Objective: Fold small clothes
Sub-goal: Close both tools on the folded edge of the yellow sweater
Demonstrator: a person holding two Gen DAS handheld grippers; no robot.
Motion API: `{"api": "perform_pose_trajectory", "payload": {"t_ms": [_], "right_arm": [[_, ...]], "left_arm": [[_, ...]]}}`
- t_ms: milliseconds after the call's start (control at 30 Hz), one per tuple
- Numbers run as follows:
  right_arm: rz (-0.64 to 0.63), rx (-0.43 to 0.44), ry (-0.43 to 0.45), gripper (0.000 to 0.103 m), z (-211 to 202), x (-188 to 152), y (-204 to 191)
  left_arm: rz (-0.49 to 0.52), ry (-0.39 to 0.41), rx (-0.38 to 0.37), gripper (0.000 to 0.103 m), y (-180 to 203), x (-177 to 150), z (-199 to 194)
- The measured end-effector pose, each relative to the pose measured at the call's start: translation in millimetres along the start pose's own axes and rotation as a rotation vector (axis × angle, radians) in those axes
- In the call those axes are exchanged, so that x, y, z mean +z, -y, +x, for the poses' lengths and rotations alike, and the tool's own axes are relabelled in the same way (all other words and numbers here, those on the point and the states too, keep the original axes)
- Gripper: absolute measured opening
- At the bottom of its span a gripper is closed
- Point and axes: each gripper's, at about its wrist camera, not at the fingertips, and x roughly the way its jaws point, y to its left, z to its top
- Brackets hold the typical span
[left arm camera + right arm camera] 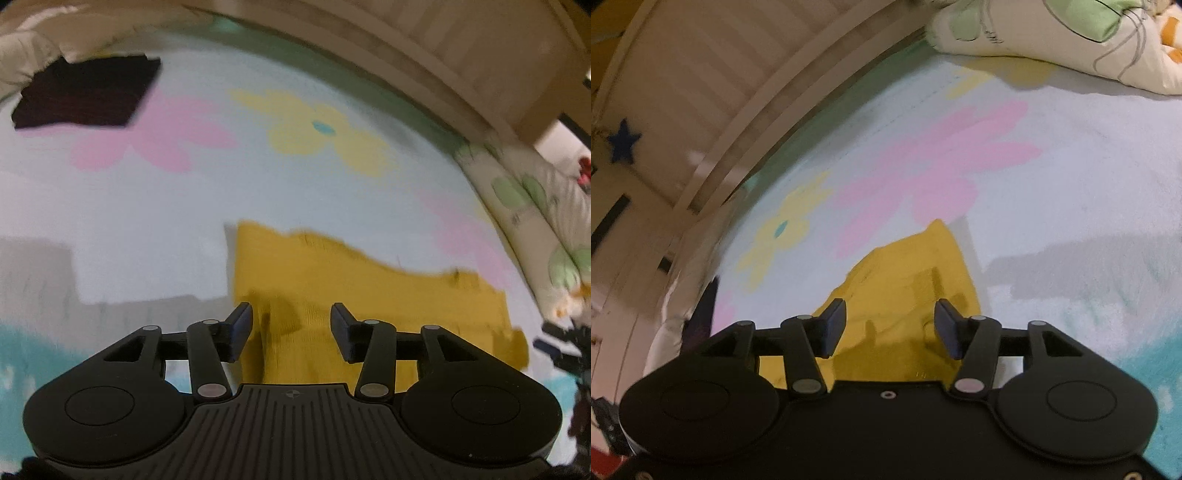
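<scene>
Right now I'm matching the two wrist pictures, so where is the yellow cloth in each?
Left wrist: the yellow cloth lies lower centre, spreading right, behind the open left gripper.
Right wrist: it lies lower centre, behind the open right gripper.
Shared landmark: the yellow flower printed on the sheet.

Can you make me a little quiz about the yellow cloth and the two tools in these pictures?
1. True or false: the left tool is clamped shut on the yellow cloth.
2. Which colour is the folded garment lying far off on the flowery blanket? A) dark B) white C) orange
3. Fill in: the right tool hangs with its fingers ____ over the yellow cloth.

Key: 1 false; 2 A; 3 open.
</scene>
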Motion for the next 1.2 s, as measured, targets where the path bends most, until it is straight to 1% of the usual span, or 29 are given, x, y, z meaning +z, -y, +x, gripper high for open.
{"api": "perform_pose_trajectory", "payload": {"t_ms": [67,200,333,433,467,500,533,567,633,833,967,1033,1067,1100,1167,1200], "right_arm": [[-0.012,-0.006,-0.031,0.061,-3,-4,1],[-0.015,-0.013,-0.080,0.061,-1,-11,3],[-0.052,-0.052,-0.114,0.061,8,-18,-3],[-0.065,-0.059,-0.120,0.060,13,-19,-5],[-0.069,-0.062,-0.122,0.056,15,-19,-6],[-0.070,-0.061,-0.123,0.050,17,-18,-7],[-0.061,-0.054,-0.121,0.031,17,-18,-5],[-0.040,-0.042,-0.113,0.021,17,-17,-4],[0.001,-0.014,-0.093,0.021,17,-15,-3],[0.074,0.052,-0.031,0.021,17,-2,-4],[0.119,0.084,0.005,0.021,17,5,-2],[0.127,0.094,-0.007,0.021,19,7,-2],[0.120,0.097,-0.028,0.026,21,8,-2],[0.107,0.102,-0.060,0.027,23,9,-4],[0.078,0.116,-0.118,0.027,23,7,-8],[0.054,0.110,-0.140,0.027,22,5,-11]], "left_arm": [[0.021,-0.048,-0.005,0.045,2,-8,2],[0.037,-0.098,-0.014,0.045,5,-15,9],[0.027,-0.112,-0.025,0.045,6,-12,15],[0.013,-0.116,-0.043,0.044,5,-12,18],[0.003,-0.115,-0.048,0.043,5,-11,19],[-0.010,-0.112,-0.056,0.038,4,-9,20],[-0.026,-0.108,-0.065,0.032,4,-8,21],[-0.038,-0.102,-0.073,0.031,4,-6,21],[-0.056,-0.086,-0.088,0.031,4,-2,20],[-0.114,-0.035,-0.108,0.031,3,12,17],[-0.148,-0.027,-0.127,0.031,2,16,22],[-0.164,-0.023,-0.134,0.031,1,17,23],[-0.170,-0.024,-0.143,0.031,0,18,23],[-0.175,-0.022,-0.152,0.031,0,18,23],[-0.174,-0.027,-0.163,0.031,1,17,25],[-0.172,-0.032,-0.161,0.031,2,17,25]]}}
